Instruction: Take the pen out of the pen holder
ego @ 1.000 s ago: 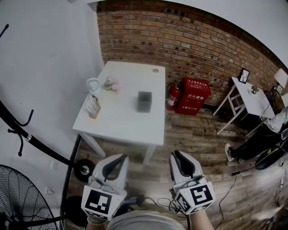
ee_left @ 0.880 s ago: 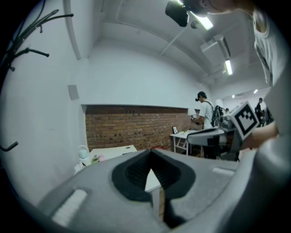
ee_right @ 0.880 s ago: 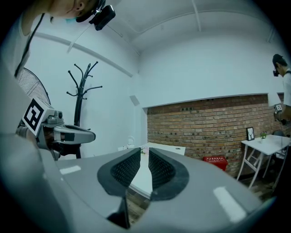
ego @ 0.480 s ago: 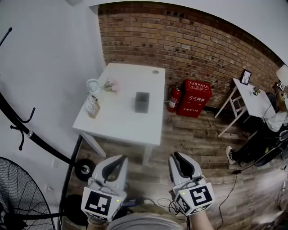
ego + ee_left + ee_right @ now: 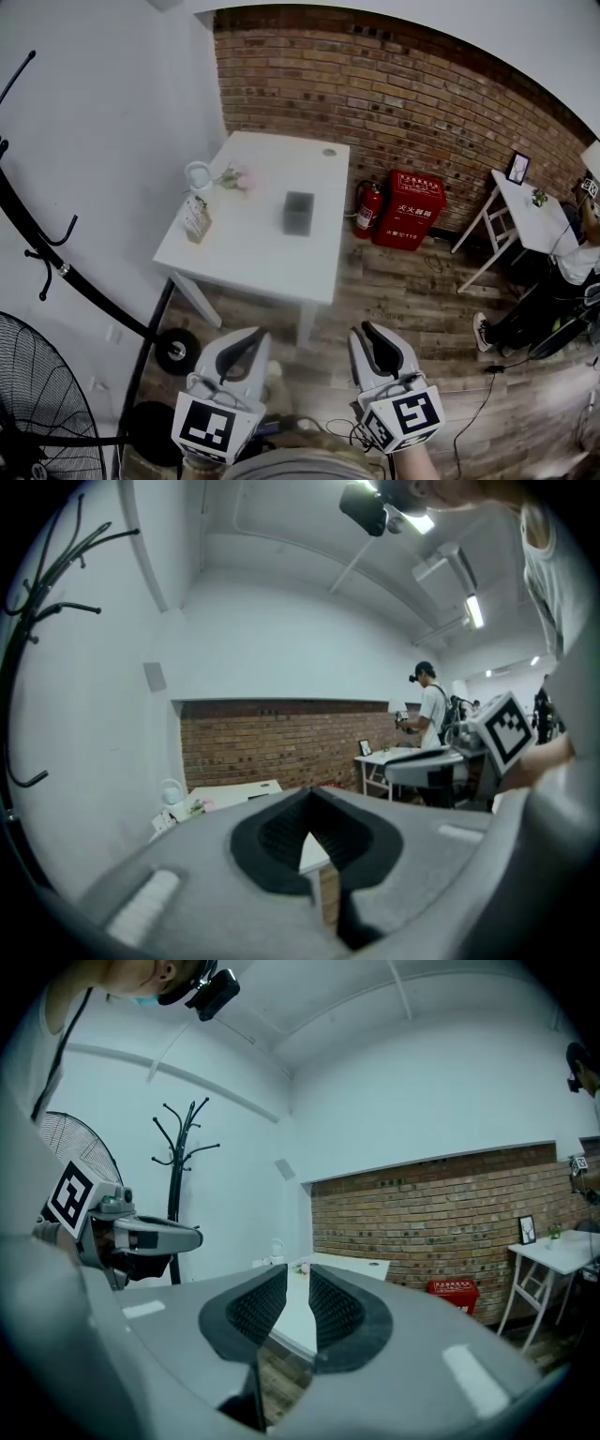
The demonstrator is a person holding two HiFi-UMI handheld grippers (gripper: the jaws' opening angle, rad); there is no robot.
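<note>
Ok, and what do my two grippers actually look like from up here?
They match. The left gripper and right gripper each have a pale grey, rounded plastic shell that tapers forward into a two-fingered claw. The claw is lined with black ribbed pads. At the rear, each carries a white marker cube printed with black square patterns.

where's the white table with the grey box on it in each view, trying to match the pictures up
Head view: the white table is upper centre, its far end against the brick wall.
Left gripper view: low, left of centre, just above the gripper's body.
Right gripper view: centre, just above the fingers.
Shared landmark: the brick wall, behind the table in the left and right gripper views too.
</note>
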